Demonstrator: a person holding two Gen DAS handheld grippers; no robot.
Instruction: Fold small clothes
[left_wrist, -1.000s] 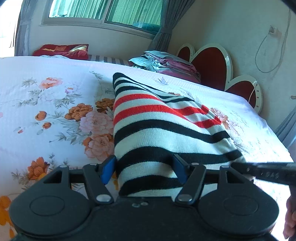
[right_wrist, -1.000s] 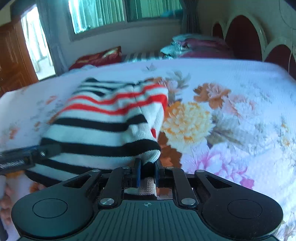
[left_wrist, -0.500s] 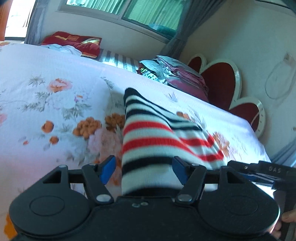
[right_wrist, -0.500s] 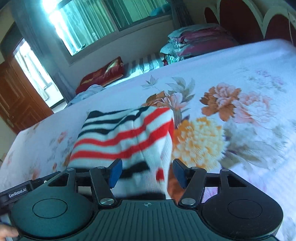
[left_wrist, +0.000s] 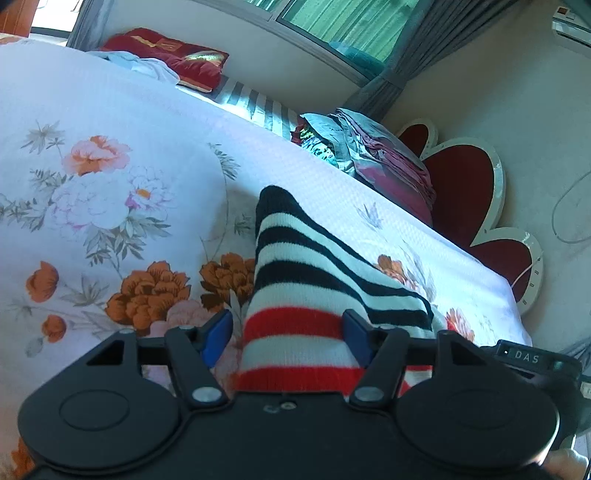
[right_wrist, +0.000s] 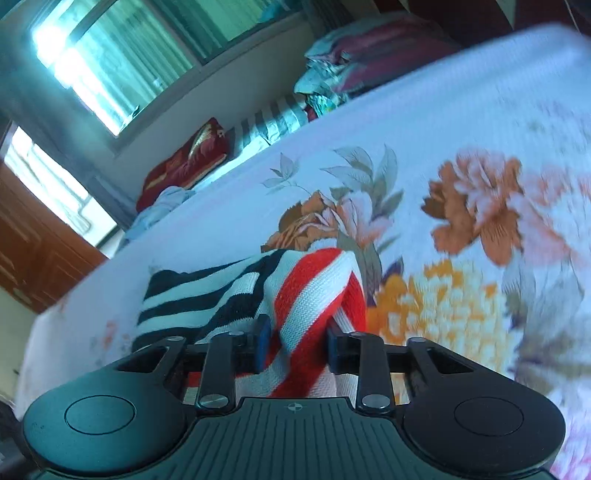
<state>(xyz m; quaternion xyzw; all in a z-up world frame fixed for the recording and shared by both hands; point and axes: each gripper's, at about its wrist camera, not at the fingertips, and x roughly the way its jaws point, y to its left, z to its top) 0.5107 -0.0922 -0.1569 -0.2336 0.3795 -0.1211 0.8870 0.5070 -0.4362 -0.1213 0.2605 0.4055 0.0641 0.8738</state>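
Note:
A small knitted garment (left_wrist: 314, 273) with black, white and red stripes lies folded on the floral bedspread (left_wrist: 110, 192). My left gripper (left_wrist: 286, 334) is open, its blue pads on either side of the garment's near red-striped end. In the right wrist view the garment (right_wrist: 258, 291) lies in front of my right gripper (right_wrist: 297, 341), which is open with red-striped fabric between its pads. Whether either pad touches the cloth is unclear.
A stack of folded clothes (left_wrist: 373, 155) sits at the bed's far side by the red heart-shaped headboard (left_wrist: 461, 184). A red cushion (left_wrist: 173, 55) and a light blue cloth (left_wrist: 144, 68) lie under the window. The other gripper's body (left_wrist: 532, 363) shows at right.
The right gripper opened, letting go of the garment's corner, then closed partway around the red-striped fabric. Both grippers moved forward along the garment, whose near end now lies under them.

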